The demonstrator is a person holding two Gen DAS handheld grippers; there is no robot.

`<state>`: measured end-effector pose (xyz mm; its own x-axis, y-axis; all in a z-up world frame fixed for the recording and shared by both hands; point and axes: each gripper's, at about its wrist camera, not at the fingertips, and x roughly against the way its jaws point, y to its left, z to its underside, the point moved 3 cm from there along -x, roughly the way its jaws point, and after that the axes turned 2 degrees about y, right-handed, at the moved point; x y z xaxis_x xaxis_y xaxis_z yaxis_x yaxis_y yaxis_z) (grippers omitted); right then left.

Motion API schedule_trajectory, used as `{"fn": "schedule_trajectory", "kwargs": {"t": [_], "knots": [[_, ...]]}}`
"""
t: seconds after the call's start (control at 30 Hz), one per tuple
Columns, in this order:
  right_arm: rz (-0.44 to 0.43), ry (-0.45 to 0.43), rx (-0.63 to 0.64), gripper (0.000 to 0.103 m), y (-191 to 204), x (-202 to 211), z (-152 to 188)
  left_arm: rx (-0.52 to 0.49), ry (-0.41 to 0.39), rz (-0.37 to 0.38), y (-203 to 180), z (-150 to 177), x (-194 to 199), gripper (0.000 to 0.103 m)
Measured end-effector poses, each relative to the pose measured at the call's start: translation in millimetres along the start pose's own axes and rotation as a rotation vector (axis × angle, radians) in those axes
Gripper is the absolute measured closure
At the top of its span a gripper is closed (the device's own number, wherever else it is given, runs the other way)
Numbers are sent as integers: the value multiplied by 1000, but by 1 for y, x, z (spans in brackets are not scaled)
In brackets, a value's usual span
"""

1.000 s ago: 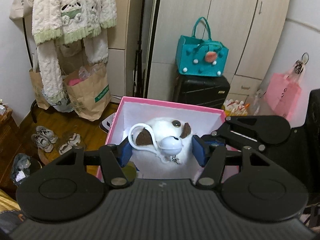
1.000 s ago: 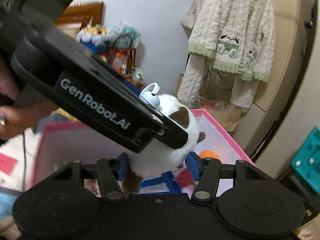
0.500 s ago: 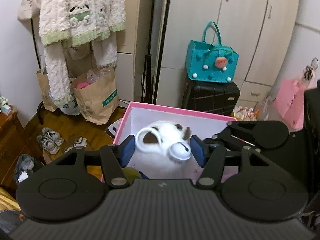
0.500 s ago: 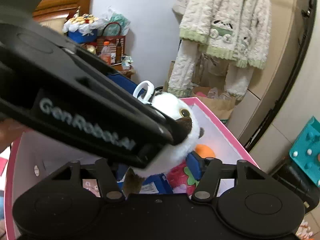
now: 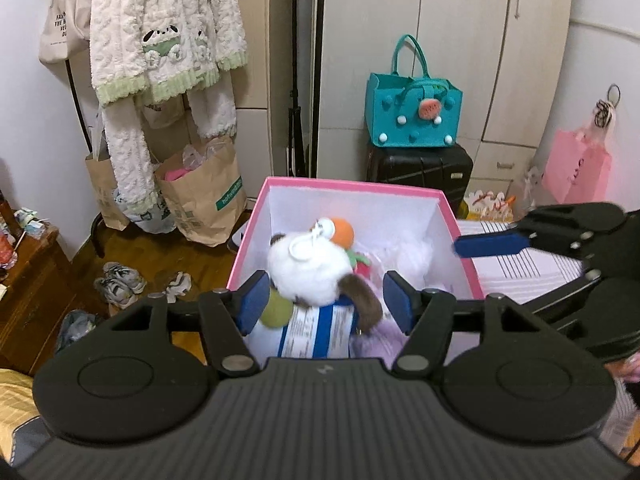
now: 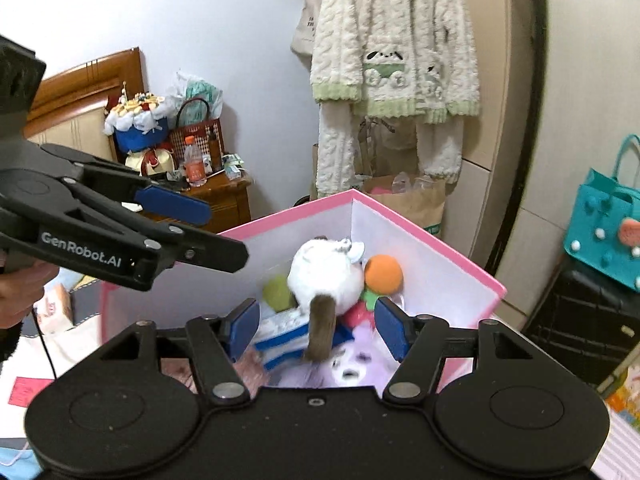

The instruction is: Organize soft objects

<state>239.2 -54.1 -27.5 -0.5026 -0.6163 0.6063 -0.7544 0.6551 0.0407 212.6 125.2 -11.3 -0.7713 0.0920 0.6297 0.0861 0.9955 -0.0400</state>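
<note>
Two grippers, both empty now, and the white plush toy [image 5: 308,268] is down in the pink box [image 5: 352,185]! It lies tipped over on top of the pile, brown tail towards the cameras, its white keyring loop up by the orange ball [image 5: 343,232]. The left gripper [image 5: 325,300] hangs just short of the box's near edge, jaws roughly half spread and just eased a touch wider, blue pads clear of the fur on both sides, nothing pinched. The right gripper [image 6: 316,326] tells the same story from the other side: jaws parted, recently opening, the toy's tail showing between the pads but not pressed by them. Beneath and around the toy you can pick out a green ball [image 6: 277,293], a blue-and-white striped packet [image 5: 316,332], something red with green leaves [image 6: 362,308], and a lilac plush [image 6: 352,364] at the near wall. So this item looks delivered, and the box is filling nicely. What remains? Hard to judge from here: neither view shows any loose soft thing waiting outside the box, so whether more must be fetched I cannot tell. If anything is left, it means going off to find the next piece.
</note>
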Motion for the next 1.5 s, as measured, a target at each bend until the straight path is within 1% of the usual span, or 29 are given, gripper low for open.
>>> {"fn": "schedule_trajectory", "kwargs": {"t": [0.1,0.2,0.27,0.43,0.57,0.6,0.67,0.7,0.73,0.8,0.83,0.87,0.9,0.93,0.97,1.0,1.03,1.1,1.13,1.27,1.43,1.5], "knots": [[3,5,-25,34,4,22,6,-19,11,-1,-8,6,13,40],[9,4,-45,33,8,43,10,-38,14,20,-16,10,30,40],[29,4,-49,31,13,61,13,-46,-2,34,-21,13,44,38],[68,-24,-52,24,26,104,25,-97,-47,23,-37,24,78,35],[81,-23,-80,21,33,129,35,-137,-81,46,-52,33,100,32],[88,-19,-87,19,35,135,38,-147,-87,52,-56,36,104,31],[112,-11,-97,11,40,146,42,-156,-88,70,-62,40,109,30],[131,-1,-104,5,42,150,44,-160,-84,82,-65,43,110,29],[168,17,-114,5,45,154,46,-162,-78,92,-68,44,110,29],[278,53,-128,4,50,159,50,-165,-74,96,-73,49,112,27],[344,76,-123,4,54,161,52,-171,-75,96,-75,52,113,25],[381,91,-110,4,57,164,54,-176,-78,98,-77,55,115,24],[404,95,-90,4,61,166,57,-178,-79,104,-80,58,116,21],[410,80,-85,4,64,171,60,-174,-81,116,-81,61,117,16],[409,67,-98,4,66,175,64,-157,-86,138,-81,63,118,13],[405,62,-114,4,66,179,68,-138,-87,157,-82,66,119,7],[401,57,-131,4,66,183,72,-115,-87,167,-81,68,119,6],[399,43,-144,4,67,188,80,-88,-93,146,-82,72,120,6],[405,33,-140,4,68,189,84,-88,-99,132,-84,75,120,4],[477,13,-153,4,73,191,97,-77,-121,81,-85,85,122,0],[456,1,-172,4,80,192,108,-5,-111,2,-86,97,127,0],[441,0,-208,4,79,195,111,-1,-131,-19,-88,103,133,0]]}}
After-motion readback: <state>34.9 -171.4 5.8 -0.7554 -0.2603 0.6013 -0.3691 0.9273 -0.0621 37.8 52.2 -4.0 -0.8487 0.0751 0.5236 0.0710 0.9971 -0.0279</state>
